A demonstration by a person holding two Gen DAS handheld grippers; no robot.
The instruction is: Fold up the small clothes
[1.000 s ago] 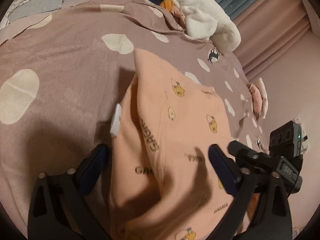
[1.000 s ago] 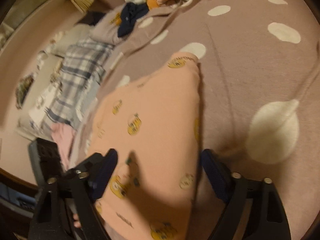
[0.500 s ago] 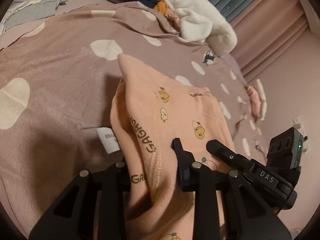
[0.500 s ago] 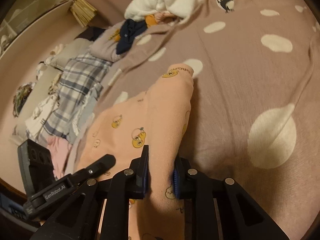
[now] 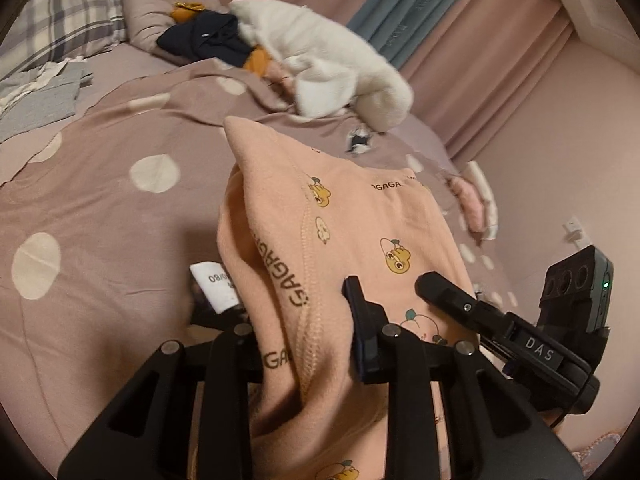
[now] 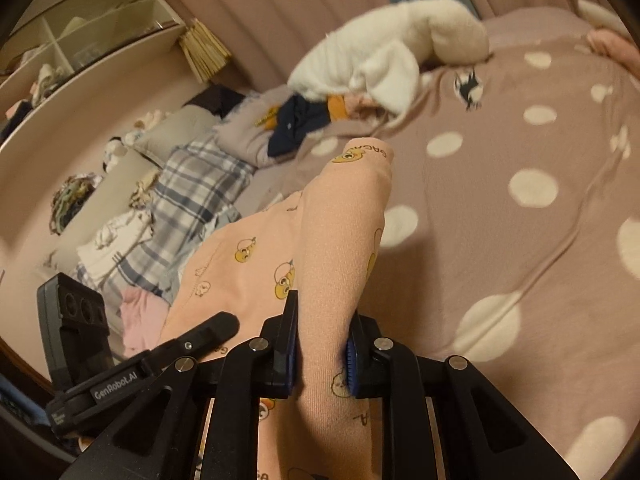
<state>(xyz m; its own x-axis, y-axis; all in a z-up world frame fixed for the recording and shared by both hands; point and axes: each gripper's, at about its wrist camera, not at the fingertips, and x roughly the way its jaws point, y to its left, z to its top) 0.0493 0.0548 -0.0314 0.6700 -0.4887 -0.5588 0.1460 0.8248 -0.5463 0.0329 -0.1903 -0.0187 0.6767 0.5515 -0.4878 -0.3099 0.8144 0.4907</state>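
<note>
Overhead: one peach garment (image 5: 360, 216), two grippers — left gripper (image 5: 296, 320), right gripper (image 6: 322, 336) — each clenched on it.

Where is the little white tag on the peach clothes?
In the left wrist view, the white tag hangs at the left edge of the peach garment, just above the left tool that pinches the cloth, over the spotted blanket.

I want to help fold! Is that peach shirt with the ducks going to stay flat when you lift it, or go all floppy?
Probably floppy: the peach garment sags and creases between the left gripper and right gripper, both pinching its edge. It looks light, since thin folds hold it up. Likely not slippery; the knit bunches in the jaws.
</note>
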